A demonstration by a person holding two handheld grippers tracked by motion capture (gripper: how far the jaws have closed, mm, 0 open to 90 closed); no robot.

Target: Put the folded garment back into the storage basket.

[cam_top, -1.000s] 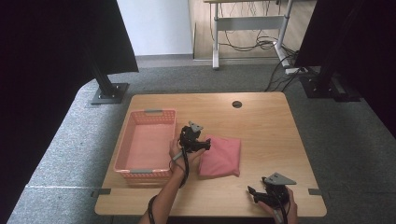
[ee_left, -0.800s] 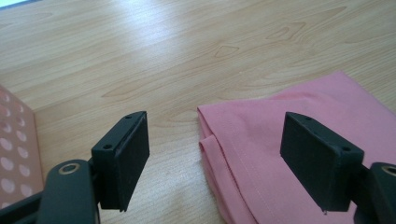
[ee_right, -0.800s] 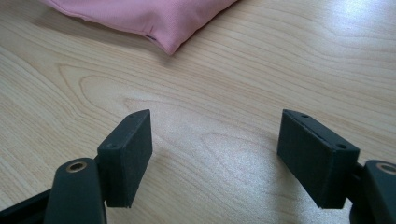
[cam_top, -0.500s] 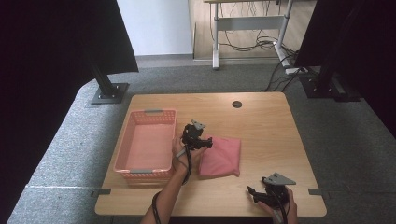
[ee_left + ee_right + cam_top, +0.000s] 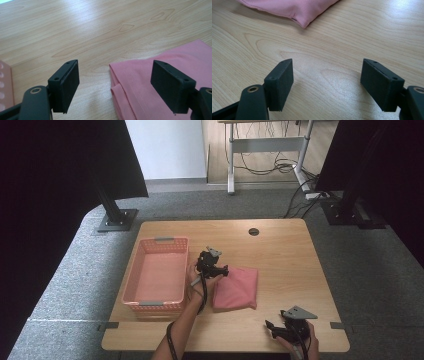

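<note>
A folded pink cloth point(image 5: 236, 288) lies on the wooden table point(image 5: 280, 250), right of a pink plastic basket point(image 5: 156, 273). My left gripper point(image 5: 220, 269) hovers at the cloth's upper left corner, open, its jaws straddling that corner of the cloth point(image 5: 160, 82) without touching it. Near the table's front right edge my right gripper point(image 5: 272, 329) rests low, open, with nothing between its jaws; the cloth's near corner point(image 5: 297, 10) lies ahead of it.
The basket looks empty and stands at the table's left side. A round cable hole point(image 5: 254, 231) sits near the far edge. Beyond the table are grey carpet, black stands point(image 5: 116, 217) and a desk frame point(image 5: 265, 145).
My left gripper has shifted slightly up and to the right, toward the cloth's upper left corner. The right gripper has stayed where it was.
</note>
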